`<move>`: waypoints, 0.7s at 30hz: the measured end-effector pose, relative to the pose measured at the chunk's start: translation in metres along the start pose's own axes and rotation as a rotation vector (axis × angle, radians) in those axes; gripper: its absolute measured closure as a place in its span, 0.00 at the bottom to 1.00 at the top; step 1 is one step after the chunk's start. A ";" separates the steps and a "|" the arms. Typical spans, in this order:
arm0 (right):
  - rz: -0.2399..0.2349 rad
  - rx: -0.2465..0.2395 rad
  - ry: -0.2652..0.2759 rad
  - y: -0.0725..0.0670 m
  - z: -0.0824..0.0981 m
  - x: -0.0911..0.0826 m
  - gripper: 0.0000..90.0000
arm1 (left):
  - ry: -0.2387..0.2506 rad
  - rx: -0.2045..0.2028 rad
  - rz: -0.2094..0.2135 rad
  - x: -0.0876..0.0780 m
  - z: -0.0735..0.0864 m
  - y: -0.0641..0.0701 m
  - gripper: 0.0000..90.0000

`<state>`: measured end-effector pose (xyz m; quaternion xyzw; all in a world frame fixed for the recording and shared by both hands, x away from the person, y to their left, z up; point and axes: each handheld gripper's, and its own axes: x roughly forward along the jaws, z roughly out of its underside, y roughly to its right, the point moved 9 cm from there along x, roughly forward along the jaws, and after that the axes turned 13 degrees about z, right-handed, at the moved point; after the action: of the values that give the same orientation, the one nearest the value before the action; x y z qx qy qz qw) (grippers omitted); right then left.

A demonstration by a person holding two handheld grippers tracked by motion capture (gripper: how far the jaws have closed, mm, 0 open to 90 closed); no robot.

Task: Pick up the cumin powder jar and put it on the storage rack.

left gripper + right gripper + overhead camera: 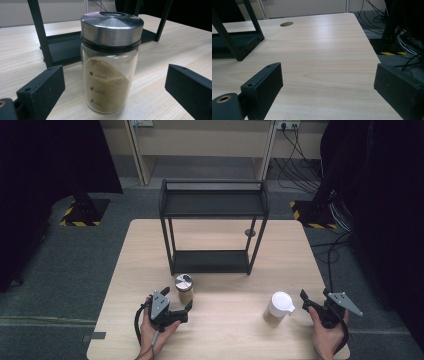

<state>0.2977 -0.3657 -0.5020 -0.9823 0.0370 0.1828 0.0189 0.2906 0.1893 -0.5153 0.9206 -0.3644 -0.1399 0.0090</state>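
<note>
**High view: 2 grippers low on a pale wood bench, jar ahead of the left one**

Left gripper view has the left gripper (112,100) with its 2 black fingers (42,92) spread wide, and the glass jar (110,75) stands upright between them, touched by neither. The jar carries a brushed steel lid (112,27) and is partly filled with tan powder that slopes to one side; printed volume marks run down its wall.

From above, that jar (184,288) sits on the bench just ahead of the left gripper (176,301) and just in front of the rack. The right gripper (311,304) rests near the bench's right front corner, its fingers (262,85) spread over bare wood, with a white lidded cup (279,306) just to its left.

The bench (225,335) is light wood grain with a round cable hole (250,233) behind the rack. A black metal rack (212,227) with 2 shelves stands at the middle of the bench, toward the far edge.

Around it lies grey carpet floor (65,265). Dark curtains close off both sides, yellow-and-black striped stand bases (80,215) sit at the far left and right, and black cables (300,165) trail down at the far right in front of pale wall panels.
</note>
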 end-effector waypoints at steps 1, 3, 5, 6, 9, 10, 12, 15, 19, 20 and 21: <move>-0.001 0.001 0.000 0.000 0.000 0.000 0.10 | -0.001 0.000 -0.002 0.001 0.000 0.000 0.03; -0.001 0.002 0.000 0.000 0.000 0.000 0.10 | -0.008 -0.004 -0.004 0.005 -0.002 -0.001 0.03; -0.002 0.002 0.000 0.000 0.000 0.000 0.10 | -0.012 -0.010 -0.008 0.008 -0.003 -0.001 0.03; -0.002 0.002 0.001 0.000 0.000 0.000 0.10 | -0.015 -0.011 -0.012 0.010 -0.004 -0.002 0.04; -0.002 0.002 0.001 0.000 0.000 0.000 0.10 | -0.025 -0.009 -0.028 0.016 -0.006 -0.003 0.04; -0.003 0.003 0.001 0.001 0.000 0.000 0.10 | -0.036 -0.014 -0.040 0.020 -0.008 -0.003 0.06; -0.003 0.003 0.001 0.001 0.000 0.000 0.10 | -0.038 -0.013 -0.039 0.021 -0.009 -0.003 0.06; -0.004 0.001 0.001 0.000 0.000 0.000 0.10 | -0.053 -0.021 -0.052 0.025 -0.011 -0.004 0.08; -0.004 0.000 0.001 0.000 0.000 0.000 0.10 | -0.062 -0.014 -0.065 0.031 -0.012 -0.002 0.12; -0.004 0.000 0.001 0.000 0.000 0.000 0.10 | -0.066 -0.015 -0.071 0.032 -0.013 -0.002 0.14; -0.004 0.000 0.001 0.000 0.000 0.000 0.10 | -0.066 -0.015 -0.071 0.032 -0.013 -0.002 0.15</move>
<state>0.2976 -0.3660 -0.5021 -0.9825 0.0352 0.1821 0.0191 0.3173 0.1686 -0.5112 0.9277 -0.3307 -0.1731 -0.0013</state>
